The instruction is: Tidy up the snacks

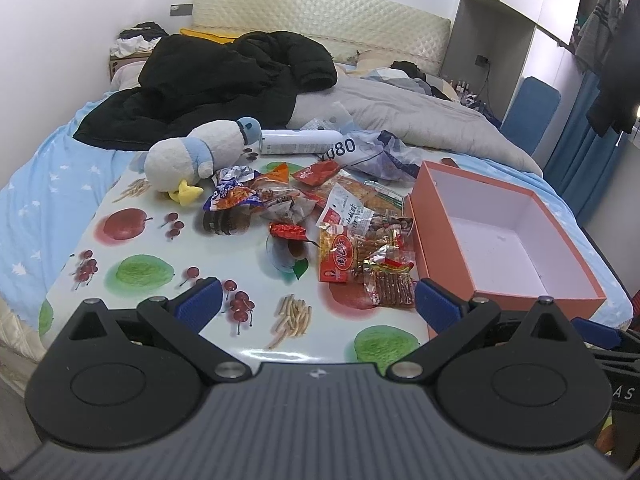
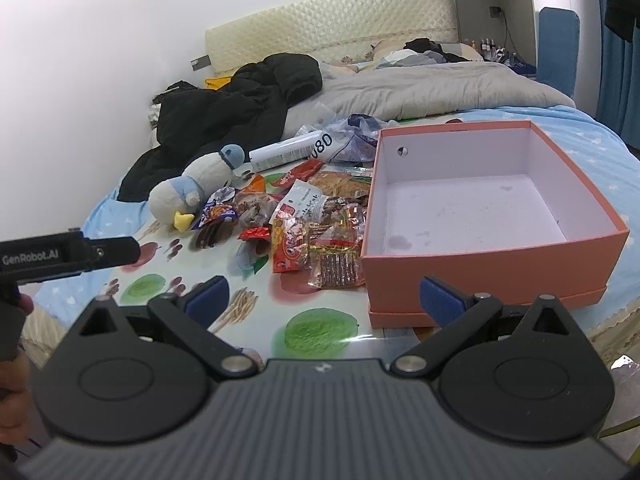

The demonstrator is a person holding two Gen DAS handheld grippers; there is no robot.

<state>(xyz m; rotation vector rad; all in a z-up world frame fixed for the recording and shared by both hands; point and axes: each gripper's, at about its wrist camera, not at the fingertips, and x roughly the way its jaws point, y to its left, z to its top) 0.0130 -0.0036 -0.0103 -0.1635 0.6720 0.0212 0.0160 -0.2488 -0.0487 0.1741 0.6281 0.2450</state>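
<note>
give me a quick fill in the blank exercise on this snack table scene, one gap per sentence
1. The orange box has nothing inside, so it is ____.
2. The snack packets lie in a pile to the ____ of that box.
3. The jaws of the left gripper and the right gripper both stand ____.
4. The plush toy has a yellow ____.

Missing words: empty; left; open; beak

Fruit-print tabletop (image 1: 136, 272) fills mid-frame, set on a bed (image 1: 48, 200). On it: pile of snack packets (image 1: 352, 240) at centre, open orange box (image 1: 500, 240) at right, plush penguin (image 1: 200, 152) upper left, white tube (image 1: 300, 141) and crumpled plastic bag (image 1: 380, 152) behind the pile.
</note>
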